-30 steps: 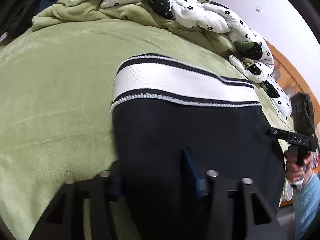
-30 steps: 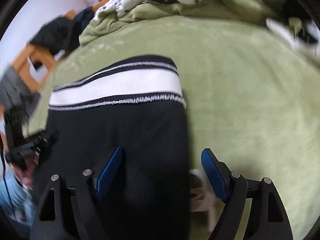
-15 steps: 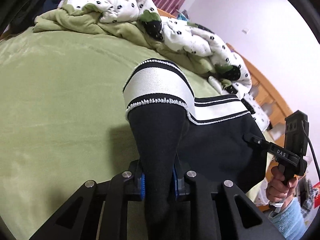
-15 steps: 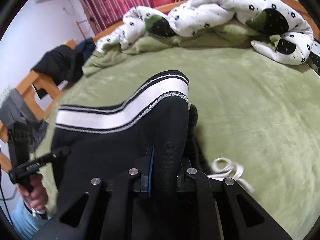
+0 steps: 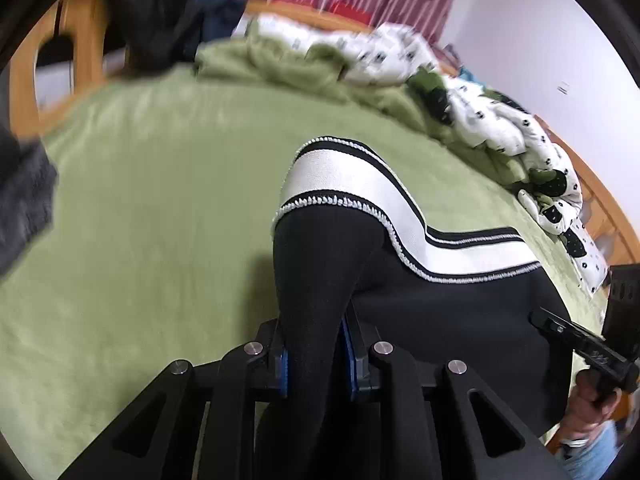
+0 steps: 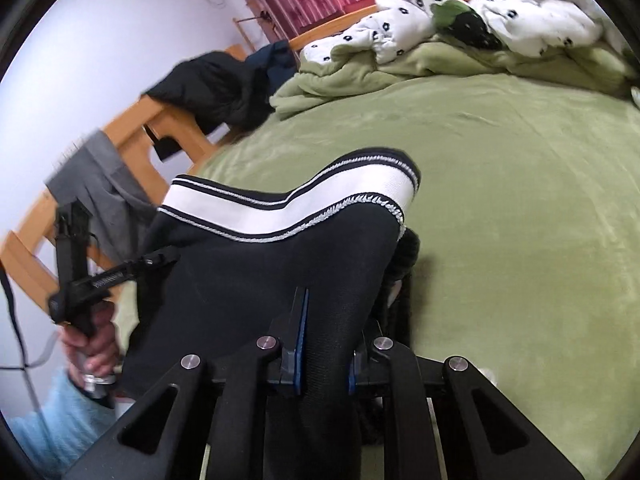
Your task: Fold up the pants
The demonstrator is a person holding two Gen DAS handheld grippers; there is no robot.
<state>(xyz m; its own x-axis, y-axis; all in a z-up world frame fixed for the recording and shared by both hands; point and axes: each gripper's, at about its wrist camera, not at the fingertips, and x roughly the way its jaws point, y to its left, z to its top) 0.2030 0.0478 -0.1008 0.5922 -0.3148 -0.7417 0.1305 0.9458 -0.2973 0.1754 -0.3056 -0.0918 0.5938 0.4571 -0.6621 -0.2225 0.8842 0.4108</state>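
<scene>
While both clamp black pants [image 5: 440, 312], left gripper [image 5: 316, 360], right gripper [image 6: 324, 364], white-striped waistband [image 6: 304, 200] raised, sagging between.

The pants [image 5: 440, 304] hang over the bed [image 5: 152, 208], pinched at each side: the left gripper [image 5: 316, 354] at 6 o'clock in its own view, the right gripper [image 6: 324, 360] likewise in its own. The waistband [image 6: 280, 208] lies beyond both. The crumpled quilt [image 6: 480, 12] sits behind at 12 to 1 o'clock (right view); a jacket [image 6: 216, 84] drapes the bed frame [image 6: 160, 120] at 10 o'clock.
</scene>
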